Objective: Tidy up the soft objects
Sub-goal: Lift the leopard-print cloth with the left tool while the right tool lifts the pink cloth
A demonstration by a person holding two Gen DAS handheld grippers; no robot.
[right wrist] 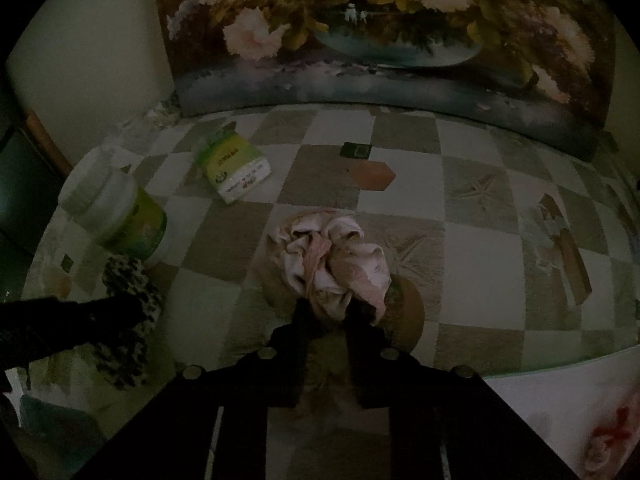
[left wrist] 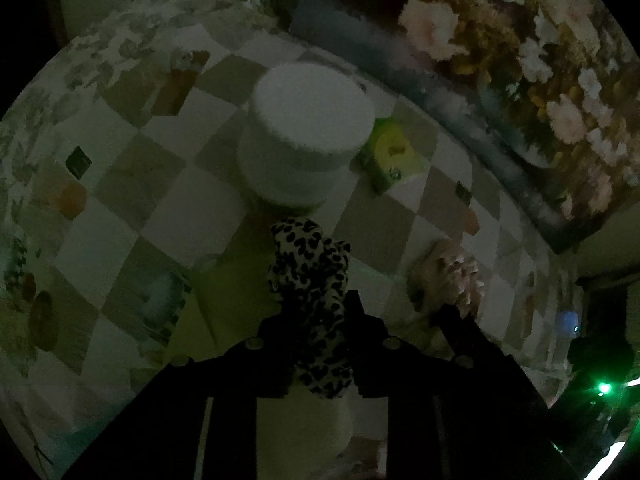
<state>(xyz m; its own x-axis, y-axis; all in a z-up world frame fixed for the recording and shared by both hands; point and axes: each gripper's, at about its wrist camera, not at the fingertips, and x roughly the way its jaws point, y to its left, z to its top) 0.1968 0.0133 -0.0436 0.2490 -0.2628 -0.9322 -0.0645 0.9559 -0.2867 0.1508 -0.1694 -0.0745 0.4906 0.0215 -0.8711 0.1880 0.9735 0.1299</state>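
Between our left gripper's (left wrist: 320, 308) fingers we pinch a leopard scrunchie (left wrist: 310, 280), the jaws closed on it above the checkered cloth (left wrist: 168, 224). Our right gripper (right wrist: 326, 312) likewise clamps a pink scrunchie (right wrist: 336, 264), which sits on the cloth. Just beyond the leopard one stands a white-lidded jar (left wrist: 308, 132); past it lies a tissue pack (right wrist: 234, 168), then a flower painting (right wrist: 380, 28).

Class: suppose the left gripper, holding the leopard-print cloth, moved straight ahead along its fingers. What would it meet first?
Most likely the white-lidded jar, which stands straight beyond the left gripper and its leopard-print cloth. How far off it is cannot be judged from this dim view.
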